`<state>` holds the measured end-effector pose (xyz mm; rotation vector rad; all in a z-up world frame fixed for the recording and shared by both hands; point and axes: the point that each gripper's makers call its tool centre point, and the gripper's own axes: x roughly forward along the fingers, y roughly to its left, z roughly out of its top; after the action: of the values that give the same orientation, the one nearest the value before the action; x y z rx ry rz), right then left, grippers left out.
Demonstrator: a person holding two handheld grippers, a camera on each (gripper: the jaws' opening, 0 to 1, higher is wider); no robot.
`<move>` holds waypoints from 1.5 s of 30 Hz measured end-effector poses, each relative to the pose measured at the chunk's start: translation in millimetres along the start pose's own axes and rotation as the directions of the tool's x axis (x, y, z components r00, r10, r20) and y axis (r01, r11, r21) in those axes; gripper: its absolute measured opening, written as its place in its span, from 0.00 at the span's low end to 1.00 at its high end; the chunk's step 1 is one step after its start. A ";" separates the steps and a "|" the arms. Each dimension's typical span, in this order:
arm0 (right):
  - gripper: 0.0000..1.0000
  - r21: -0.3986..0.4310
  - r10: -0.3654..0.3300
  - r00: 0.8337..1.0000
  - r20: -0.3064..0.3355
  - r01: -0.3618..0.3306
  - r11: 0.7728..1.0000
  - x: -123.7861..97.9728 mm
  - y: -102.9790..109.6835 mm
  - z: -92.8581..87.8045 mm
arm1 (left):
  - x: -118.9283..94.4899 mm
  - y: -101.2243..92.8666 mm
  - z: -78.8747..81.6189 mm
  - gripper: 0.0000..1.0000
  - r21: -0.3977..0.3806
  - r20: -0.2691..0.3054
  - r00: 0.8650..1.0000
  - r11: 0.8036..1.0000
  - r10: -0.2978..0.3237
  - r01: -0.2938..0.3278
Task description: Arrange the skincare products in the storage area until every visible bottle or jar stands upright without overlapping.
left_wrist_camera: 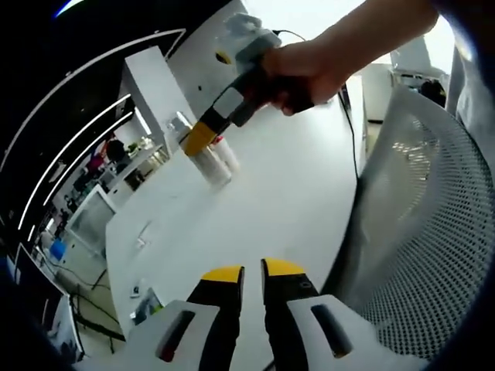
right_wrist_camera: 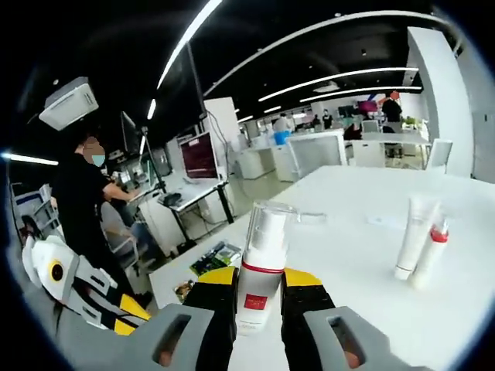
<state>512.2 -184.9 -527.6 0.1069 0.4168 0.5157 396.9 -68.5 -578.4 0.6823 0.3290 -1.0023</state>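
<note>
Right now, right gripper jaws clamp pump bottle — upright.

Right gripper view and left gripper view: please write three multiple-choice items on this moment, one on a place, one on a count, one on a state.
1. Where is the white pump bottle with a clear cap and red label?
A. between the right gripper's jaws
B. lying flat at the table edge
C. on the mesh chair

2. How many slim white tubes stand together to the right in the right gripper view?
A. one
B. two
C. four

3. How do the left gripper's jaws stand?
A. shut on a jar
B. slightly apart, holding nothing
C. shut on a cable

Key: 1 A, the white pump bottle stands upright between the yellow-tipped jaws of the right gripper. 2 B, a plain white tube and a white tube with a red cap stand side by side on the white table. 3 B, the left gripper shows only bare table in its narrow gap.
</note>
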 end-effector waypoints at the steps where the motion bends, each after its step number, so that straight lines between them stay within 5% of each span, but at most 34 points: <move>1: 0.13 -0.008 -0.023 1.000 0.003 0.023 1.000 -0.6 -6.2 -0.1 | -0.1 0.5 -0.3 0.10 0.000 -0.002 1.000 1.000 0.002 -0.002; 20: 0.13 -0.031 -0.191 0.981 -0.043 0.190 0.981 32.2 -74.0 -30.1 | 0.9 8.9 -10.9 0.07 -0.005 -0.053 0.998 0.999 0.045 -0.045; 34: 0.13 -0.078 -0.258 0.959 -0.120 0.250 0.965 53.7 -90.3 -62.5 | -0.8 19.0 -17.7 0.04 -0.034 -0.080 0.993 0.995 0.087 -0.090; 45: 0.13 -0.086 -0.317 0.941 -0.117 0.309 0.947 59.9 -108.3 -62.6 | -0.1 22.1 -24.4 0.03 -0.054 -0.101 0.991 0.994 0.088 -0.094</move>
<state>583.0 -249.1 -628.1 -0.0583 0.5327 0.2216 417.0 -44.5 -588.4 0.6887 0.4090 -0.8706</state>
